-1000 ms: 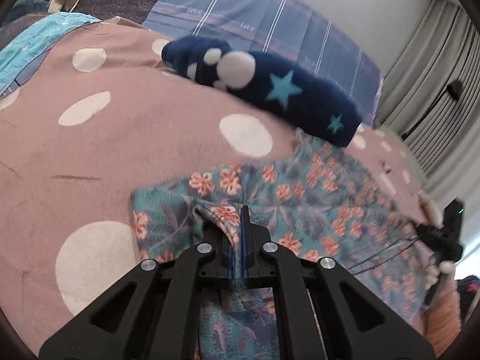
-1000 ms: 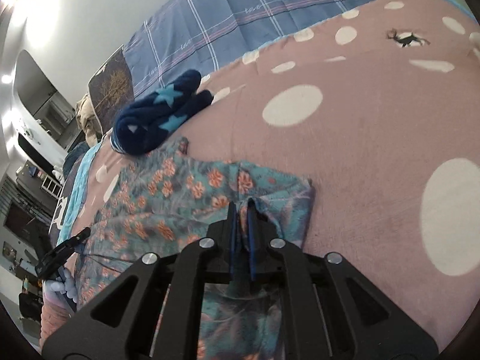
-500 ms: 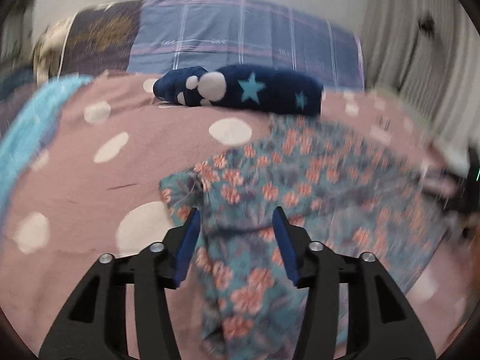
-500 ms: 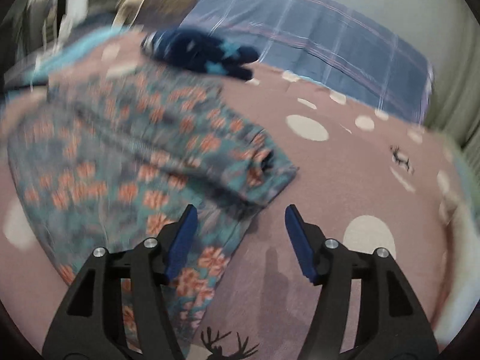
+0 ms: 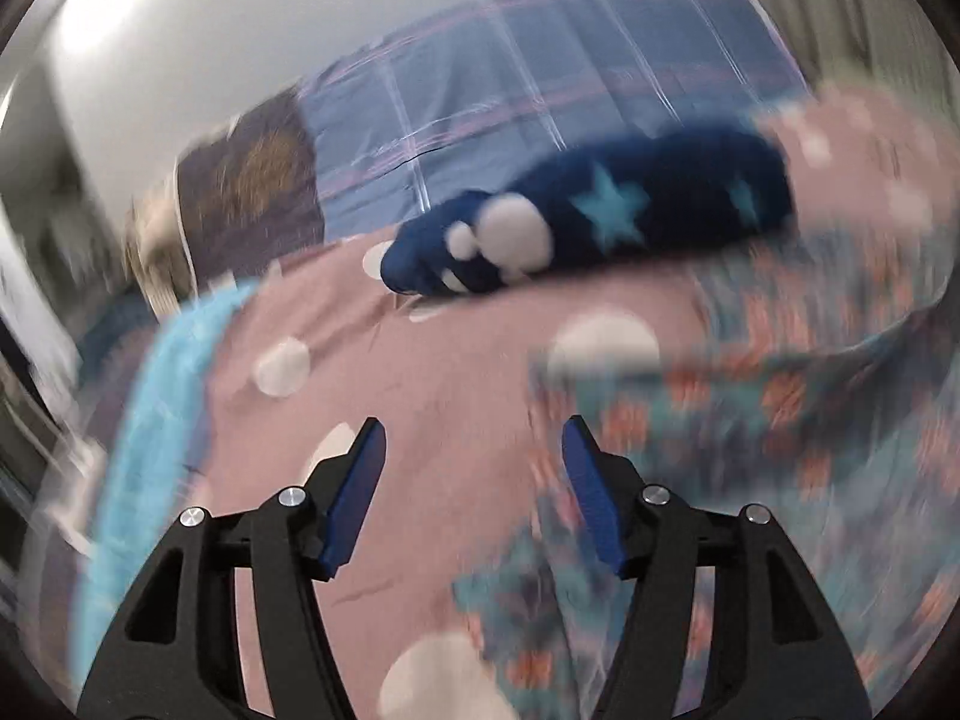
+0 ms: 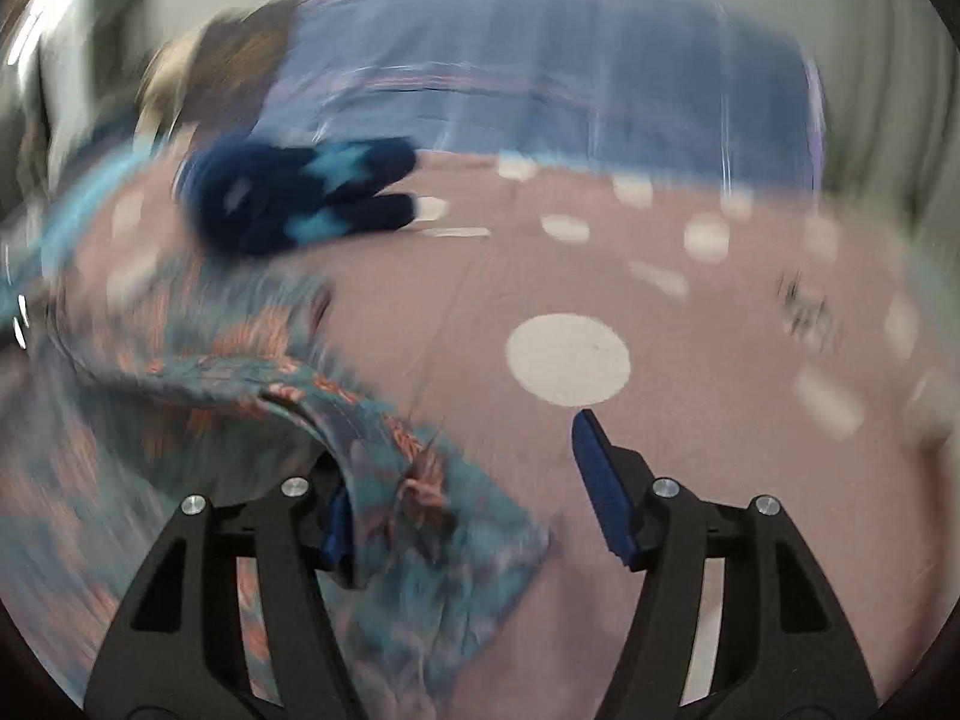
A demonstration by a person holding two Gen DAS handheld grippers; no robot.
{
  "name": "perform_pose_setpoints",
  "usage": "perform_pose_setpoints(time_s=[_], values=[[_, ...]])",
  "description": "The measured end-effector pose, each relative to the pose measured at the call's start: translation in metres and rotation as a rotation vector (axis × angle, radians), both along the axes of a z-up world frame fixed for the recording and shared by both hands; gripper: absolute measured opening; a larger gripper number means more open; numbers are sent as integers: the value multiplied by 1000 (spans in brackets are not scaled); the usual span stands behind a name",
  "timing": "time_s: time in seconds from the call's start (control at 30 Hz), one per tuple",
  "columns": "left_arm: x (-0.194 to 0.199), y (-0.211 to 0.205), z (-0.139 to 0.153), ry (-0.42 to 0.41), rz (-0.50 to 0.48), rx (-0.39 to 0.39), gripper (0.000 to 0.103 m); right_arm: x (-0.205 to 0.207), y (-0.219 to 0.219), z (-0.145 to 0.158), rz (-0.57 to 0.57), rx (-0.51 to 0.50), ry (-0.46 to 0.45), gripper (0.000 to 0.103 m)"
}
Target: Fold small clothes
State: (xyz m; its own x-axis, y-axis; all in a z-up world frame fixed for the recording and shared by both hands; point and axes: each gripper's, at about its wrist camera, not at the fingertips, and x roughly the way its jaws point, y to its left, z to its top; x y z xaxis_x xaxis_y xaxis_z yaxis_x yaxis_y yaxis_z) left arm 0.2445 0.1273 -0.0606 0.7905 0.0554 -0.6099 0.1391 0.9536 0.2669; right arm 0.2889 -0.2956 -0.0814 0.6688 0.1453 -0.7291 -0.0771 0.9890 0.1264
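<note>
A teal garment with orange flowers (image 5: 750, 420) lies on the pink dotted bedspread (image 5: 432, 372), blurred by motion. My left gripper (image 5: 474, 468) is open and empty, above the bedspread just left of the garment's edge. In the right wrist view the garment (image 6: 198, 396) lies to the left, and a raised fold of it drapes in front of the left finger. My right gripper (image 6: 462, 468) is open, with its right finger (image 6: 600, 480) over bare bedspread (image 6: 690, 432).
A dark blue fleece garment with light blue stars (image 5: 600, 216) lies behind the floral one, also in the right wrist view (image 6: 294, 198). A blue plaid pillow (image 5: 540, 102) stands at the back. A light blue blanket edge (image 5: 156, 408) runs along the left.
Both grippers were shut on the floral garment a second ago, then opened and let it go. Both have since swung away, the left toward the garment's left edge, the right toward its right edge.
</note>
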Motion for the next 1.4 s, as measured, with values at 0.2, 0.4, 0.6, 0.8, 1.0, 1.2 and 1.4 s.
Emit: perform_pose_setpoints(time_s=[0.2, 0.4, 0.6, 0.8, 1.0, 1.2, 1.4], values=[[12, 38, -10, 152, -69, -393, 68, 1, -11, -10, 71, 136, 37, 63], [30, 31, -39, 306, -120, -485, 27, 17, -20, -17, 75, 147, 145, 68], [22, 29, -34, 273, -149, -503, 4, 26, -40, 10, 54, 150, 132, 71], [21, 39, -26, 242, -144, -557, 4, 20, -53, 13, 69, 256, 108, 71], [43, 34, -43, 337, -115, -566, 28, 36, -29, -23, 78, 254, 195, 63], [23, 29, -8, 180, -156, -523, 2, 24, -19, 3, 94, 301, 43, 4], [6, 36, 43, -32, -178, -469, 3, 20, -30, 36, 69, 309, -87, 4]])
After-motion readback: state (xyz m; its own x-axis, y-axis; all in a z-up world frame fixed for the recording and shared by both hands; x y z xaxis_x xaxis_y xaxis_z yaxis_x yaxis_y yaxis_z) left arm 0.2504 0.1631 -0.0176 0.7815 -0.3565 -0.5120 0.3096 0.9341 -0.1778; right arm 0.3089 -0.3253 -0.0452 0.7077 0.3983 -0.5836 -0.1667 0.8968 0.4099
